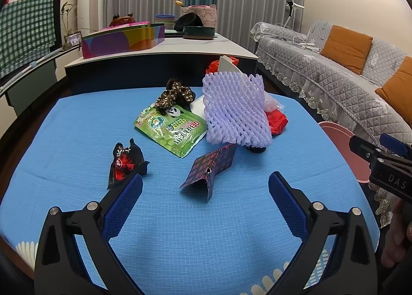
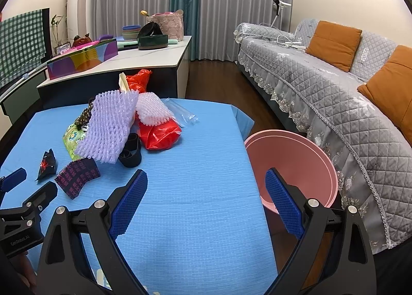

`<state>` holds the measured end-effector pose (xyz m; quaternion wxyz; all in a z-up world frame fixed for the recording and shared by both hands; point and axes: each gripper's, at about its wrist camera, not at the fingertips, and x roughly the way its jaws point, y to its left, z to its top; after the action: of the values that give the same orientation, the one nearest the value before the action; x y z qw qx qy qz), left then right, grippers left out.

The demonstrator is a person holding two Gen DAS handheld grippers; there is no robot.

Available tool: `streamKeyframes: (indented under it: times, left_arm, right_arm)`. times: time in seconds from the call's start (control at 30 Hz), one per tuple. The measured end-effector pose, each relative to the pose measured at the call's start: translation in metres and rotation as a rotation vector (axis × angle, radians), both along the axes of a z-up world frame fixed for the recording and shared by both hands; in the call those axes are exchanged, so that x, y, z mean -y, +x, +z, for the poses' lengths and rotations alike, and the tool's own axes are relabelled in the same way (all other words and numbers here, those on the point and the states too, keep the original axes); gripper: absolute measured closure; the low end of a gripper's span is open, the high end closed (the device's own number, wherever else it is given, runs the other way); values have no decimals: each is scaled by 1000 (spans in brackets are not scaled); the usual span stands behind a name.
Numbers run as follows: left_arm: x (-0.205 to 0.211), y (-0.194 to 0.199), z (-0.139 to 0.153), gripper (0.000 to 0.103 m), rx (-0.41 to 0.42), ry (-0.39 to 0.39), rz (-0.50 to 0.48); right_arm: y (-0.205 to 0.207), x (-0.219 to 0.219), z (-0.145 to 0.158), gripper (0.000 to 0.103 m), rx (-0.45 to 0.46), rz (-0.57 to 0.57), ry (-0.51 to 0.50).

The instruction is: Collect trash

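Both grippers, left (image 1: 205, 193) & right (image 2: 206, 190), jaws wide open, empty, over blue tablecloth (image 2: 195, 166). Trash pile (image 1: 233, 112) mid-cloth; pink bin (image 2: 296, 163) beside cloth's right edge.

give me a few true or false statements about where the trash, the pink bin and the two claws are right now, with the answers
1. Both the left claw and the right claw are open and empty. True.
2. The pink bin stands on top of the blue tablecloth. False: it stands off the table's edge, on the sofa side.
3. The purple foam net leans over the rest of the pile. True.
4. The green snack bag is already in the bin. False: it lies on the cloth.
5. The black and red wrapper lies apart from the pile, near the left claw. True.
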<state>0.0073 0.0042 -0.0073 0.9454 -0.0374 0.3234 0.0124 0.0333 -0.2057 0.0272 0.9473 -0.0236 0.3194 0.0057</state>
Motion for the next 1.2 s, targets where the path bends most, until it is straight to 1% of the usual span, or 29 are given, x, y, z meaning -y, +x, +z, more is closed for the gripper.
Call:
streamKeyframes:
  times: [1.2]
  left_arm:
    - [0,1,0,8,-2,0,-3]
  right_arm:
    - [-1,-3,2,12,6,10,5]
